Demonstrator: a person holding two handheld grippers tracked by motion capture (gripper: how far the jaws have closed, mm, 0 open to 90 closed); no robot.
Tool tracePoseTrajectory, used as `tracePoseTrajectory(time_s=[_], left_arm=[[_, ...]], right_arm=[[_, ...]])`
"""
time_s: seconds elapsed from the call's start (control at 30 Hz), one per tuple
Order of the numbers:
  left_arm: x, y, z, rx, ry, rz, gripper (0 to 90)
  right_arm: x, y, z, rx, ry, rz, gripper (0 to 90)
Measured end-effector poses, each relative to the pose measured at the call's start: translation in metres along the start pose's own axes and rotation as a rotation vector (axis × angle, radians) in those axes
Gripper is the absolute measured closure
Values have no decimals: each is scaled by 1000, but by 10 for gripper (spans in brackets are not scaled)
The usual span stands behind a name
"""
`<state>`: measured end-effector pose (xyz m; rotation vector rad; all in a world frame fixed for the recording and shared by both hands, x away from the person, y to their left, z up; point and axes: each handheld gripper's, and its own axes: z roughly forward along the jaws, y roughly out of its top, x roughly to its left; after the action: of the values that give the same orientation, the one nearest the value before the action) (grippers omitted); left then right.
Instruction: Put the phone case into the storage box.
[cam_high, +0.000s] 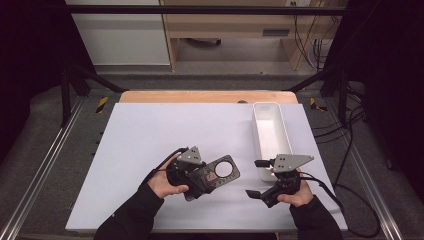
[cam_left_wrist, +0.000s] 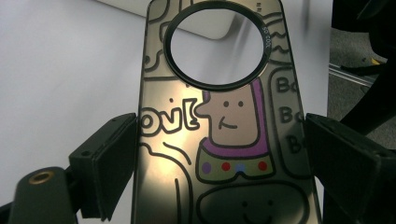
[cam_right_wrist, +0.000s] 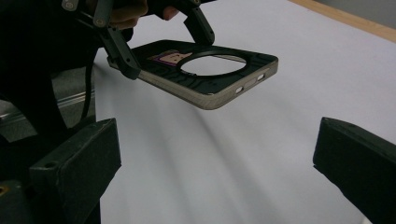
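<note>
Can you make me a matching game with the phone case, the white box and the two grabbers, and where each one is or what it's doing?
Things:
1. phone case
2. white tray
3. left gripper
4. right gripper

States:
A. jaws wide apart, nothing between them
B. stands on the table mat at the right, nothing inside
C. held up off the mat, with a big round hole and cartoon drawings
D. jaws shut on the two long edges of something

Pairs: 1-C, 2-B, 3-D, 4-A
</note>
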<state>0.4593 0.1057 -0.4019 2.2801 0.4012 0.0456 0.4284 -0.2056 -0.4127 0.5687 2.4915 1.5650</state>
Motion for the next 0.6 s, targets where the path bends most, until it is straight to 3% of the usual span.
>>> tracePoseTrajectory(time_s=[0.6], left_arm=[[-6, 8, 4, 41, -70, 69, 114]], right_arm=[[4, 4, 11, 78, 70, -43, 17]])
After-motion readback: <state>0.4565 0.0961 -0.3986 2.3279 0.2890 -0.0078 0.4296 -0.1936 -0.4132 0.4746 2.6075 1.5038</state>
